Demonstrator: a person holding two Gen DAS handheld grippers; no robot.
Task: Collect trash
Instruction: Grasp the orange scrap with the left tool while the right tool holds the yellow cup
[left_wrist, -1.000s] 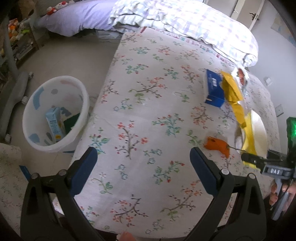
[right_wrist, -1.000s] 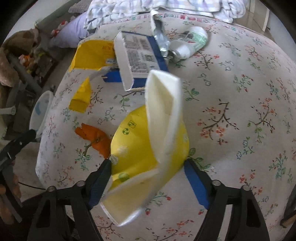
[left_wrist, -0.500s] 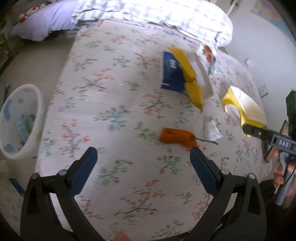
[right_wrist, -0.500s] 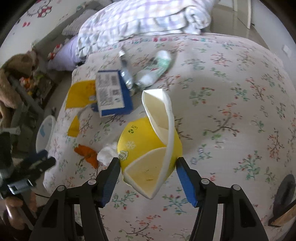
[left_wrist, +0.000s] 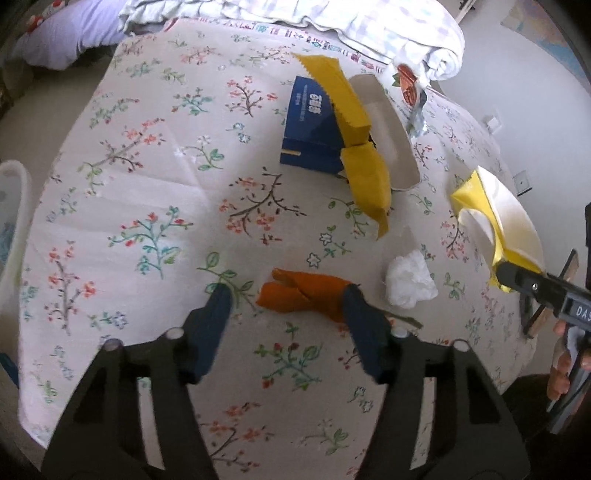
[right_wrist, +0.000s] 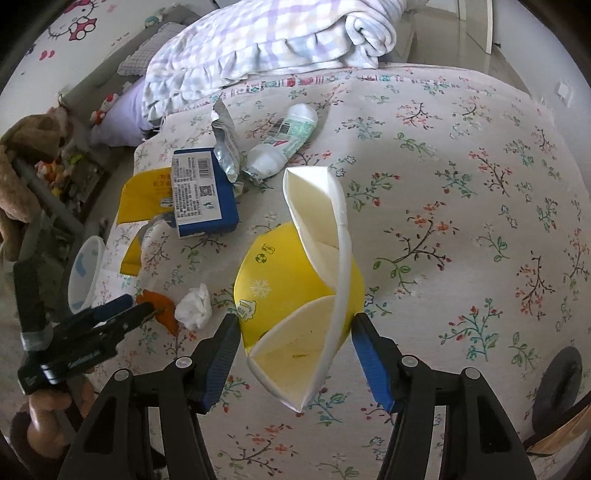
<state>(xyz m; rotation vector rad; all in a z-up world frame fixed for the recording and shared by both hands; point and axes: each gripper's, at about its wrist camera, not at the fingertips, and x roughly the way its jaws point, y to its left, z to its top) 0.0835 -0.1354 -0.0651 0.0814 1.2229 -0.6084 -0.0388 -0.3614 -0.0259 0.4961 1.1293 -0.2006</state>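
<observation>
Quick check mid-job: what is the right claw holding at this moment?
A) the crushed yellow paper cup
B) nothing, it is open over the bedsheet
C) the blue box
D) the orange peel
A: in the right wrist view the right claw is shut on the crushed yellow paper cup, one finger pressed against each side of it.

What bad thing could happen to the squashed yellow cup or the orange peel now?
The crushed yellow cup sits between the right gripper fingers by its folded sides, so it might slip out. The left gripper is open around the orange peel; closing could pinch the flowered sheet or nudge the white tissue.
</observation>
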